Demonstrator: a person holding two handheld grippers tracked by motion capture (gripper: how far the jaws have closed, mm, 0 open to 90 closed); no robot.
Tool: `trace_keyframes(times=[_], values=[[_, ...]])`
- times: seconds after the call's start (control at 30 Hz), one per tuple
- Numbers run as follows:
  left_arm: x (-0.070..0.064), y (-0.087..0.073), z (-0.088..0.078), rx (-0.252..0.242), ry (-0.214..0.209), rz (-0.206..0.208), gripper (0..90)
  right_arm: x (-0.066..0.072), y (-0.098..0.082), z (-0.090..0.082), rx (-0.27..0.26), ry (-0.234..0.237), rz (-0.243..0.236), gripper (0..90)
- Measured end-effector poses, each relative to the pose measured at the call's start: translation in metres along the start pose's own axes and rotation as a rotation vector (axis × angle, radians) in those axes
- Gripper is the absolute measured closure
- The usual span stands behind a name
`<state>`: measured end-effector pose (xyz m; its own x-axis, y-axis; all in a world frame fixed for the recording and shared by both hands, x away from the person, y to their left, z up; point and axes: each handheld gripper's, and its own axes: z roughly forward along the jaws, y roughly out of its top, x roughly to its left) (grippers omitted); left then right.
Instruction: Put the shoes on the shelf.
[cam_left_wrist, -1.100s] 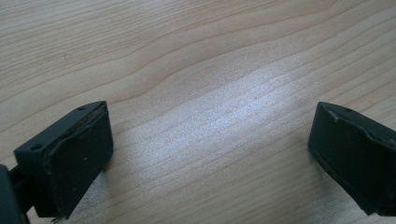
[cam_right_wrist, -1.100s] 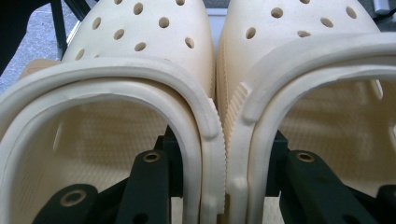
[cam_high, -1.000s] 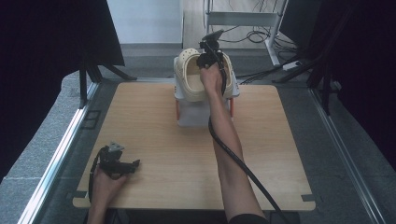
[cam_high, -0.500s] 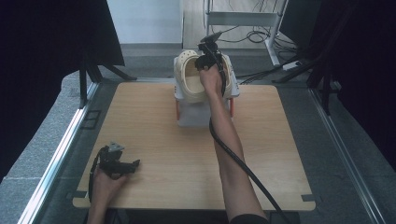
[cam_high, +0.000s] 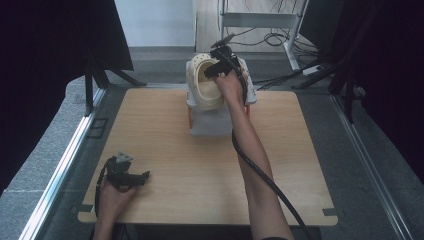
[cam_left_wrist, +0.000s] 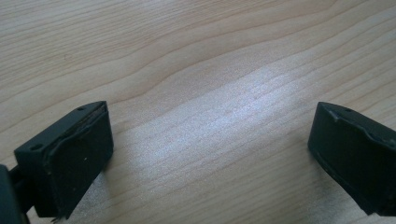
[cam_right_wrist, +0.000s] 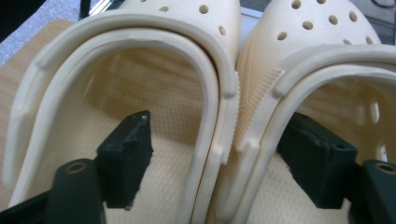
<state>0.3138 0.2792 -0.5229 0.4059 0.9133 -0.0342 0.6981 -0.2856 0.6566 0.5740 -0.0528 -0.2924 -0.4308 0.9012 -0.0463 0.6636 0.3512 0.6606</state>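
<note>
Cream foam clogs (cam_right_wrist: 229, 93), a pair with round vent holes, stand side by side on a white rack (cam_high: 212, 122) at the far edge of my wooden desk (cam_high: 170, 150). In the right gripper view their openings face me, and their inner side walls press together in the middle.

My right gripper (cam_right_wrist: 219, 154) reaches into them with its jaws spread: one jaw sits inside the left clog (cam_right_wrist: 116, 93), the other inside the right clog (cam_right_wrist: 327, 88), so both touching walls lie between the jaws. Nothing is pinched yet; a gap shows between the left jaw and the wall. In the high view my right arm stretches across the desk to the pair (cam_high: 207, 82), with the black cable (cam_high: 270, 185) trailing along my forearm.

I judge the step in hand to be gripping both shoes together to lift them off the rack. To do it well, I should push the jaws a little deeper so the pads catch the thick rims, close squarely on both walls, then lift straight up so neither clog slips free or drags the rack.

My left gripper (cam_high: 125, 175) rests at the near left of the desk, jaws spread wide over bare wood, holding nothing.
</note>
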Motion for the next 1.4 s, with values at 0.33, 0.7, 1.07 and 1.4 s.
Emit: trace_keyframes(times=[0.33, 0.7, 1.07, 1.4], values=[[0.000, 0.000, 0.000, -0.002, 0.001, 0.000, 0.2, 0.000, -0.009, -0.014, -0.013, 0.033, -0.044, 14.0], [-0.001, 0.001, 0.000, 0.005, -0.001, -0.002, 0.1, 0.004, -0.026, -0.031, -0.022, 0.093, -0.130, 0.5], [-0.001, 0.001, 0.000, 0.005, -0.002, -0.004, 0.1, 0.000, -0.048, -0.053, -0.056, 0.171, -0.158, 0.0], [-0.001, 0.001, 0.001, -0.001, 0.004, -0.005, 0.1, -0.004, -0.069, -0.077, -0.078, 0.191, -0.206, 0.0]])
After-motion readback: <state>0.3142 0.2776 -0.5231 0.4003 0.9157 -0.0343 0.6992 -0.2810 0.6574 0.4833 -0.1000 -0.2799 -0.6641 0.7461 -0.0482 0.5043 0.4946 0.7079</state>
